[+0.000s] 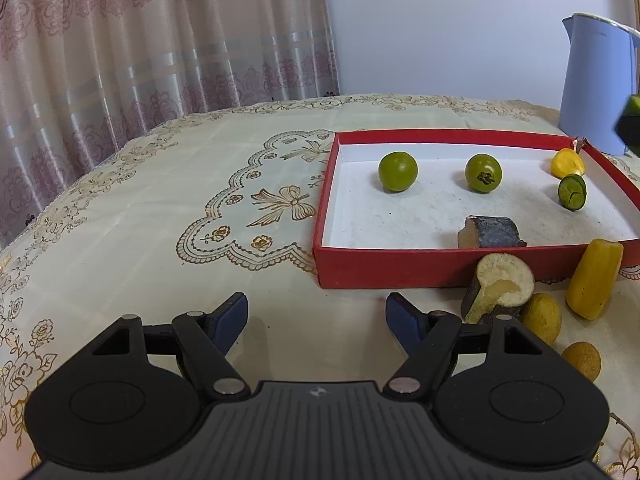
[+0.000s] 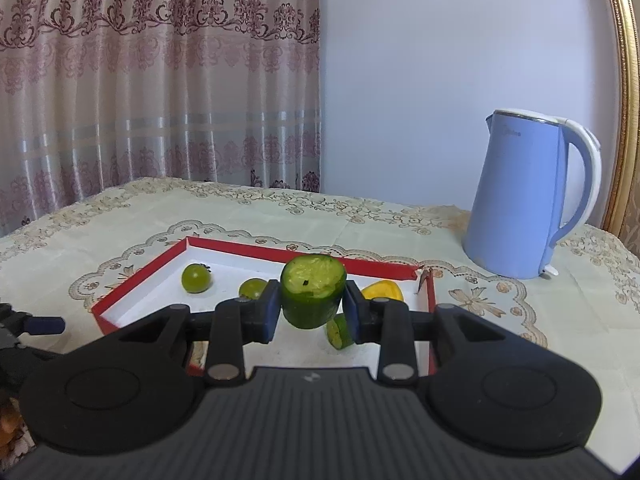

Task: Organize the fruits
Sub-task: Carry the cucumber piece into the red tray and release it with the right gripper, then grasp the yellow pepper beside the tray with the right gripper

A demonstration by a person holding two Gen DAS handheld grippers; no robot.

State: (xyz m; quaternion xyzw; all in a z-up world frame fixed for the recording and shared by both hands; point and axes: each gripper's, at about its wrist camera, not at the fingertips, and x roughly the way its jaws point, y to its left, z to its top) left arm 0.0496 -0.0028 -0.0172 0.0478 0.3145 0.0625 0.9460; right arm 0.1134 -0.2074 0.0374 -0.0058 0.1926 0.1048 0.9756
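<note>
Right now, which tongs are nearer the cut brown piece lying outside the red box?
Left. The left tongs hang open just beside the cut brown piece; the right tongs grip a cucumber chunk above the red box.

A green cucumber chunk (image 2: 313, 292) is sitting upright, cut face up, clamped between the right hand-held gripper (image 2: 310, 314) pads above the red tray (image 1: 400, 268). Inside the tray two green tomatoes (image 1: 398, 171) (image 1: 483, 173) are lying well apart, with a yellow piece (image 1: 567, 163), a small green slice (image 1: 573, 191) on edge, and a dark-skinned chunk (image 1: 494, 233). Just outside its near wall a cut dark-skinned piece (image 1: 500, 286) (pale flesh showing), a yellow fruit (image 1: 595, 283) and two tan round ones (image 1: 541, 318) (image 1: 583, 360) are resting
</note>
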